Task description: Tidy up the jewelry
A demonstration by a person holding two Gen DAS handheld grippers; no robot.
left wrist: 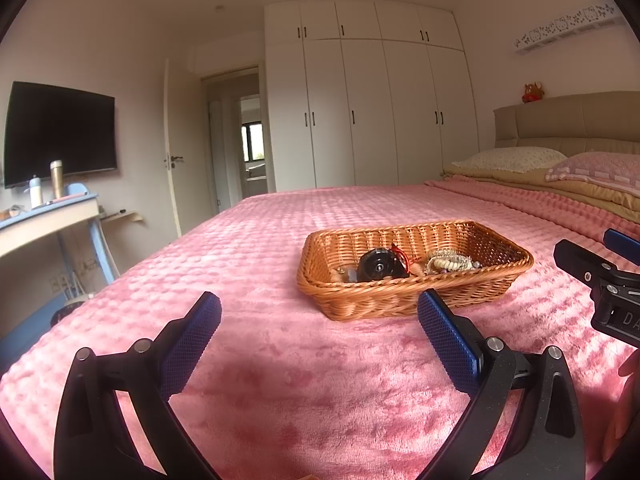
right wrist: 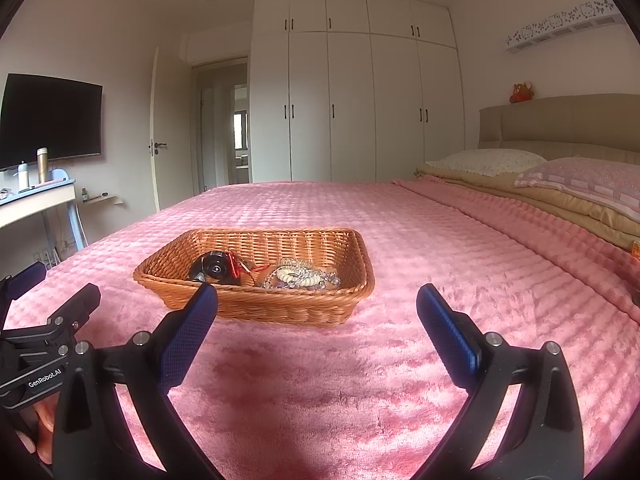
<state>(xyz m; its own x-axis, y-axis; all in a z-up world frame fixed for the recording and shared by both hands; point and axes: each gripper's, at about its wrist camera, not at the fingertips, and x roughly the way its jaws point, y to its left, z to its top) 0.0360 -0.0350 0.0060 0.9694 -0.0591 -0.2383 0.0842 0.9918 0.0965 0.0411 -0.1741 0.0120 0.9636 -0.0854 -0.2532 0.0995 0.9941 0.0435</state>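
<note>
A wicker basket (left wrist: 460, 236) sits on the pink bedspread (left wrist: 280, 240); it also shows in the right wrist view (right wrist: 344, 248). Inside lie a black round piece with red cord (left wrist: 378, 266) (right wrist: 216, 268) and a heap of pale beads and silvery chains (left wrist: 448, 262) (right wrist: 298, 276). My left gripper (left wrist: 320, 312) is open and empty, a little short of the basket's near wall. My right gripper (right wrist: 318, 304) is open and empty, near the basket's near right corner. Each gripper shows at the edge of the other's view, the right one (left wrist: 600, 276) and the left one (right wrist: 52, 312).
Pillows (right wrist: 488, 162) and a folded tan blanket (right wrist: 540, 196) lie by the headboard at right. A desk (left wrist: 48, 216) with bottles stands left of the bed under a wall TV (left wrist: 60, 132). White wardrobes (left wrist: 368, 112) and an open door stand behind.
</note>
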